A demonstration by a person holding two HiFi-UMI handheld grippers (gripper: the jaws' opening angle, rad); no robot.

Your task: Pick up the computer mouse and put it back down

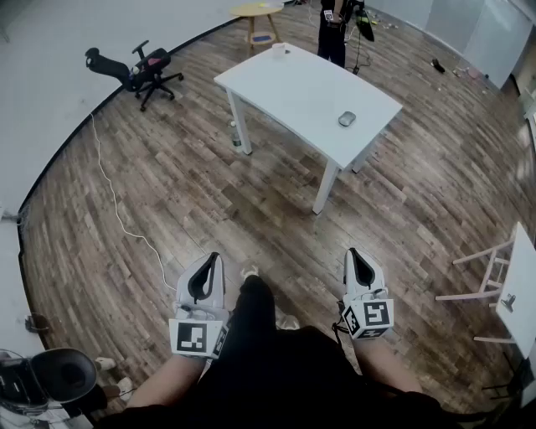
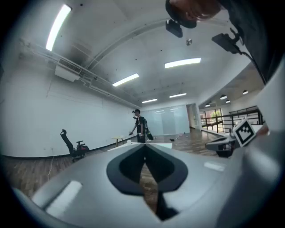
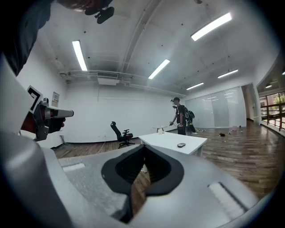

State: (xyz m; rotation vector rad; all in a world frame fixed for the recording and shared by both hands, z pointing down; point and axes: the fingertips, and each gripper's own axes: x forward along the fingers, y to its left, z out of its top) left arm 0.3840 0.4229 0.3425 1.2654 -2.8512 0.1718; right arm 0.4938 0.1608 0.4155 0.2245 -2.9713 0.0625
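A grey computer mouse (image 1: 347, 119) lies near the right edge of a white table (image 1: 293, 84), well ahead of me across the wood floor. In the right gripper view the mouse (image 3: 181, 144) is a small dark spot on the distant table (image 3: 169, 139). My left gripper (image 1: 213, 258) and right gripper (image 1: 352, 253) are held low in front of my body, far from the table. Both are shut with nothing between the jaws. The left gripper view shows its closed tips (image 2: 144, 149) and the table edge (image 2: 156, 144) beyond, but not the mouse.
A person (image 1: 335, 29) stands beyond the table by a small yellow round table (image 1: 258, 12). A black office chair (image 1: 138, 69) stands at the back left. A white cable (image 1: 113, 201) trails over the floor. White furniture (image 1: 502, 285) stands at the right. A cup (image 1: 279, 50) is on the table's far end.
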